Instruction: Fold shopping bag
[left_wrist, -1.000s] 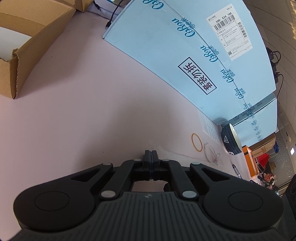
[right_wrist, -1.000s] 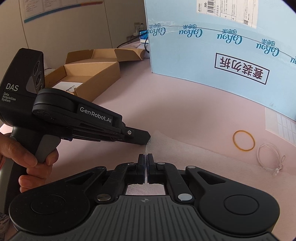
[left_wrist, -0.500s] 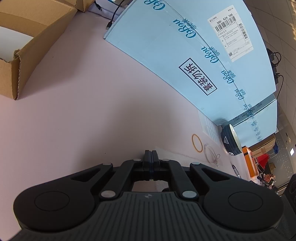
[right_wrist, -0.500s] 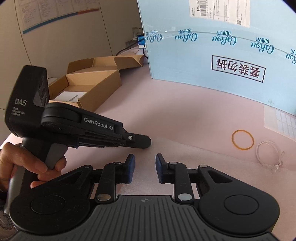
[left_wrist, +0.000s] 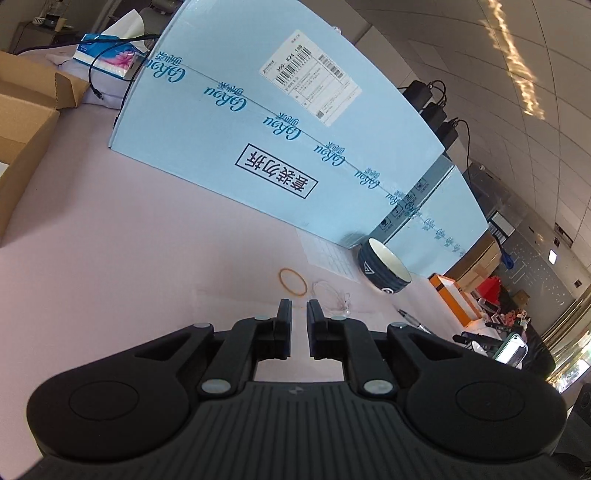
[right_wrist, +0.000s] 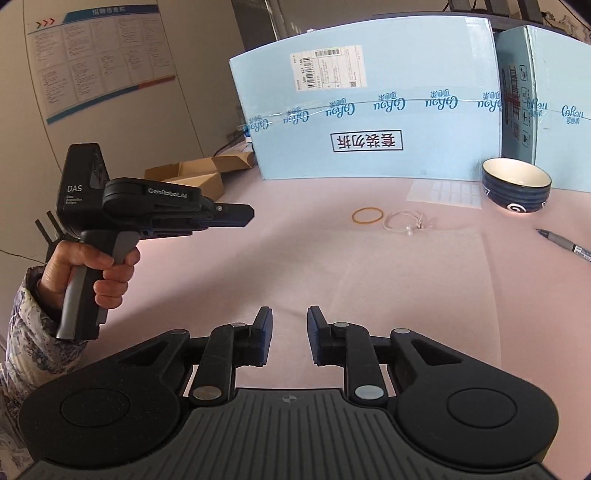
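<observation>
I am opening my left hand-held gripper (left_wrist: 298, 308) and narrowing my right hand-held gripper (right_wrist: 290, 317) (both empty) over the flat shopping bag (right_wrist: 369, 266); next, regrasping an edge.

Matte black plastic two-finger left gripper (right_wrist: 245, 216): "DAS" and "GenRobot.AI" printed white, grey trigger, pistol handle. Right gripper (right_wrist: 290, 334): ribbed grey deck, silver pivot screws, round black caps. Blue-white patterned padded sleeve (right_wrist: 26, 332) worn.

Pale pink tabletop (right_wrist: 295, 192), light blue box (right_wrist: 369, 122) with teal script and white label beyond the black right claw (right_wrist: 290, 317), navy white-lined bowl (right_wrist: 516, 184) and orange rubber band (right_wrist: 367, 215) ahead, brown carton (right_wrist: 199, 177) far left.
</observation>
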